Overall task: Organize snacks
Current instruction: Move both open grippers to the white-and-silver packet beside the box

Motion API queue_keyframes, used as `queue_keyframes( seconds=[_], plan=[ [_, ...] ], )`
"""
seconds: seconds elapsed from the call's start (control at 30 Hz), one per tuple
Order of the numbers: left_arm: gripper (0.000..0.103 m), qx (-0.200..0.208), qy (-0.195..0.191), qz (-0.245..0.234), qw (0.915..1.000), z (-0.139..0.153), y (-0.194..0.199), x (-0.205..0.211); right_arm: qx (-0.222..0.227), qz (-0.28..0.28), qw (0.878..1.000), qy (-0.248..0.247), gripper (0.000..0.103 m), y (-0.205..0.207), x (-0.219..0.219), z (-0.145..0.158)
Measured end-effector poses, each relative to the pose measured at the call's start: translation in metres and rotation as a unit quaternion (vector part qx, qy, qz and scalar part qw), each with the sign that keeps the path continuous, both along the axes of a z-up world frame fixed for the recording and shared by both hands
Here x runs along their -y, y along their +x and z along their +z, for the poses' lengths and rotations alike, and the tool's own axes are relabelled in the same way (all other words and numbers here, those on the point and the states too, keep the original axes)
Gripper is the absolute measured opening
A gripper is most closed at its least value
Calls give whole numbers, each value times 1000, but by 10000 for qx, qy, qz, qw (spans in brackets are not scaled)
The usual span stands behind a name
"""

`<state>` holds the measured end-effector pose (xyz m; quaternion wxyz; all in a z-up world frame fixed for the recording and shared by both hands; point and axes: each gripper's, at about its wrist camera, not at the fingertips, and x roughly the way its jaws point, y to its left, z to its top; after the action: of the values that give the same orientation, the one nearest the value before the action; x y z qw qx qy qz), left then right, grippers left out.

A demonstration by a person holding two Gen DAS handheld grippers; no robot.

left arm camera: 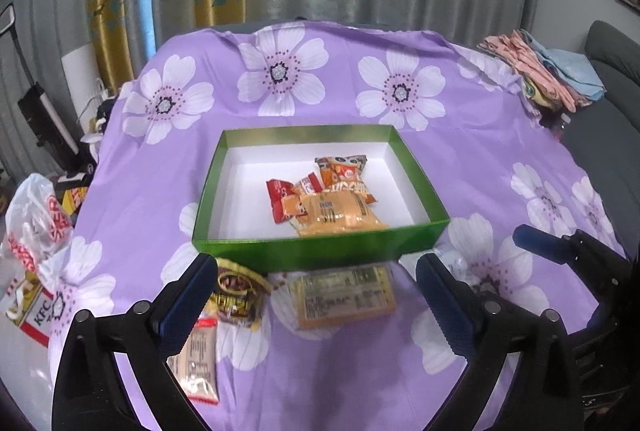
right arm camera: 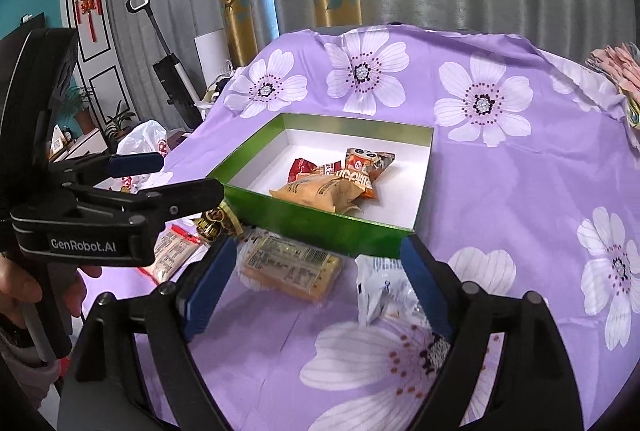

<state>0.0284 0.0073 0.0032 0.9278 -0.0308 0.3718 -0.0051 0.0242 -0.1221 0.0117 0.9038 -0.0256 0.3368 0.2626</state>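
Observation:
A green box (left arm camera: pixel 320 251) with a white floor stands on the purple flowered cloth (left arm camera: pixel 500 159). Several snack packets lie in it, an orange one (left arm camera: pixel 340 215) in front. Before the box lie a flat orange packet (left arm camera: pixel 346 297), a dark gold packet (left arm camera: pixel 236 293), a red-edged packet (left arm camera: pixel 198 363) and a white packet (right arm camera: pixel 380 291). My left gripper (left arm camera: pixel 316 267) hangs open above the loose packets, nothing between its fingers. My right gripper (right arm camera: pixel 318 251) is open too, over the flat orange packet (right arm camera: pixel 288 267) and the white one. The left gripper (right arm camera: pixel 180 177) shows beside it.
A white plastic bag (left arm camera: pixel 32 223) and a KFC carton (left arm camera: pixel 36 315) sit off the table's left edge. Folded clothes (left arm camera: pixel 540 71) lie at the far right corner by a grey sofa (left arm camera: pixel 608 79). Curtains hang behind. A hand (right arm camera: pixel 24 291) holds the left gripper's handle.

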Motion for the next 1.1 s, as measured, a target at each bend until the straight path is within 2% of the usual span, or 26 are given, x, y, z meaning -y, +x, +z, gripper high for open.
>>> queue_keyframes(
  seconds=[0.33, 0.73, 1.1],
  plan=[
    [99, -139, -254, -3, 9996, -4, -28, 6, -83, 64, 9999, -39, 86, -27, 9, -4],
    [99, -542, -548, -161, 9969, -33, -39, 19, -371, -53, 9993, -49, 86, -47, 33, -23],
    [99, -767, -357, -420, 9955, -51, -30, 46, -570, -336, 9978, -48, 86, -37, 54, -47]
  ],
)
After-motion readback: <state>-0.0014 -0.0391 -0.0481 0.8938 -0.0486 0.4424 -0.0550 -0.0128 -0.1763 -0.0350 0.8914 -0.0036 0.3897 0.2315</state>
